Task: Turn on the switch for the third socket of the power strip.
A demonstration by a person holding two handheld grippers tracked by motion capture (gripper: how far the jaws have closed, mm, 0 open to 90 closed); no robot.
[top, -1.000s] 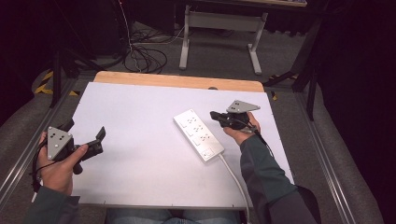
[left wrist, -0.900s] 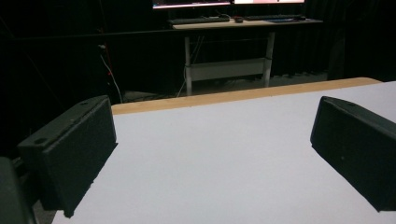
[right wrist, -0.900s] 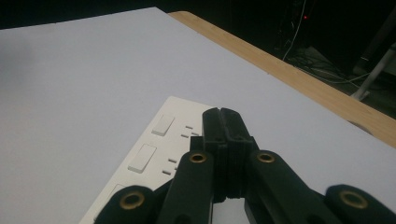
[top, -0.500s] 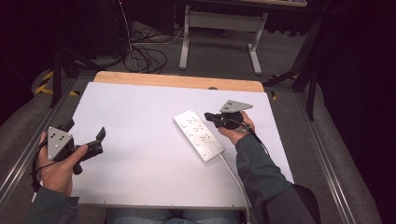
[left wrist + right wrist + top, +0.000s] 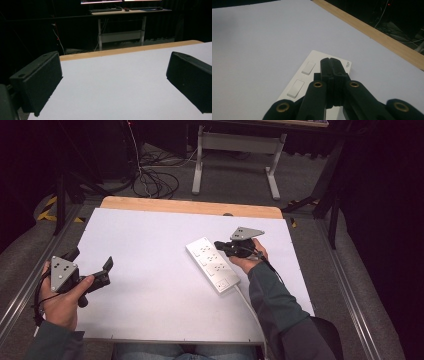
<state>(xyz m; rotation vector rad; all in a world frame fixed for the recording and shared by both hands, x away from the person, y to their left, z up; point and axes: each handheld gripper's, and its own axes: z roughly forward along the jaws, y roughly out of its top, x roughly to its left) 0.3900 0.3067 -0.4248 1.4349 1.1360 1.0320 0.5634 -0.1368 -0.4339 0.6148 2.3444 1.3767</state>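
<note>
Power strip [image 5: 213, 263]: white, lies flat and slantwise on the white table [image 5: 150, 245], right of the table's middle, its cord running off its near end toward the person's right sleeve. In the right gripper view its rocker switches [image 5: 308, 68] sit in a row along one side.

Right gripper [image 5: 220, 245]: jaws clenched tight on each other, nothing between them, tips over the far end of the power strip. Judgement: closed jaws make one blunt point, which suits pressing a switch or nudging the strip rather than grasping it. In its own view the joined tips [image 5: 330, 61] sit just beside the switch row, not on a switch; whether they touch the casing I cannot tell.

Left gripper [image 5: 107, 265]: jaws released and wide apart, empty, held well to the left of the power strip near the table's left edge. Judgement: parked out of the way, ready but not engaged.

Around the power strip: bare white table on all sides; a wooden edge [image 5: 190, 206] runs along the far side, beyond it floor cables [image 5: 150, 180] and a desk frame [image 5: 235, 155]. Nothing stands between the right gripper and the switches. The cord could drag if the strip is pushed.
</note>
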